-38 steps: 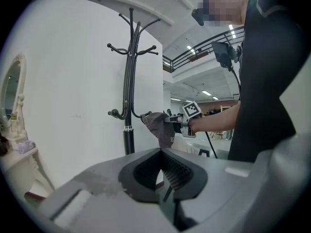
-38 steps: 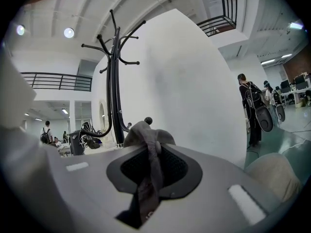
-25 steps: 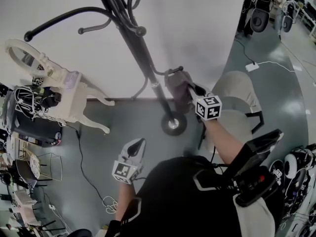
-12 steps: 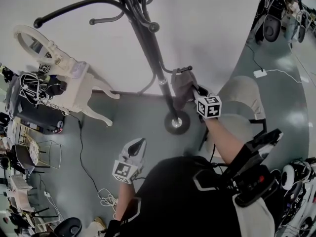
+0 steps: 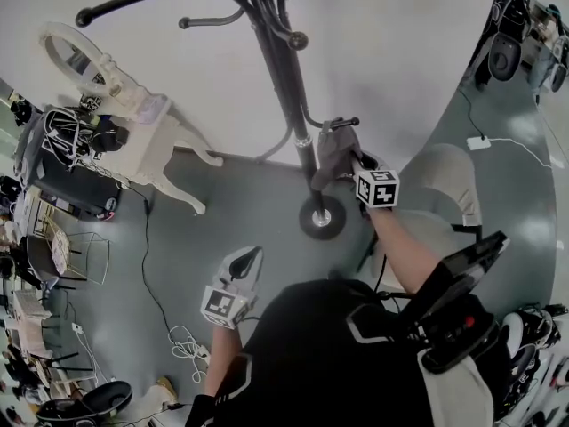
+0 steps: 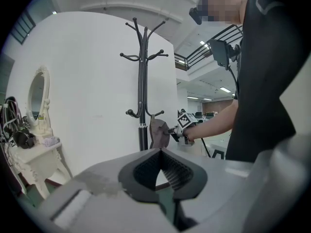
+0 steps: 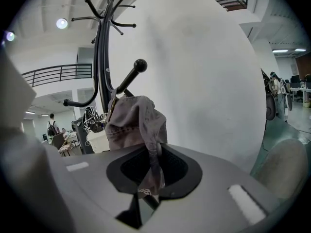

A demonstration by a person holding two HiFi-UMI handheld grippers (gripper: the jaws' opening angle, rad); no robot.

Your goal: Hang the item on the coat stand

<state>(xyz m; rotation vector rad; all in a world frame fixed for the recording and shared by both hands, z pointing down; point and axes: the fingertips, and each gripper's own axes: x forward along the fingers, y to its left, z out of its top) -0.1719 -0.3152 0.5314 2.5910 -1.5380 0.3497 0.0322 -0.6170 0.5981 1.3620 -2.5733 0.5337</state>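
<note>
Cap (image 7: pixel 136 123) status: pinched by its back strap (image 7: pixel 154 161) in right gripper (image 7: pixel 153 171), jaws nearly together on the cloth, rest of it bunched up ahead of them. It sits against the lower hook (image 7: pixel 127 81) of the coat stand (image 7: pixel 101 52); ball tip (image 7: pixel 140 65) pokes out above the fabric. Can't tell from any view whether the hook actually goes thru the cap opening or the cap just leans on it. Head view: cap right beside the coat stand, well above its round base (image 5: pixel 307 227). Left gripper (image 6: pixel 160 171) is low and well back, jaws together at the tips, nothing btwn them.

Risks, imo:
- Release too soon: if the hook isn't inside the cap, it slides off and drops to the floor (image 5: pixel 240 194). Fabric needs to settle onto the hook shaft first.
- Strap is thin and soft, may cling to the jaws on opening, so backing out could drag the cap off over the ball tip.
- Pulling sideways w/ jaws clamped loads the coat stand; tall, single pole, could rock.
- Left gripper is too far off to catch anything.
</note>
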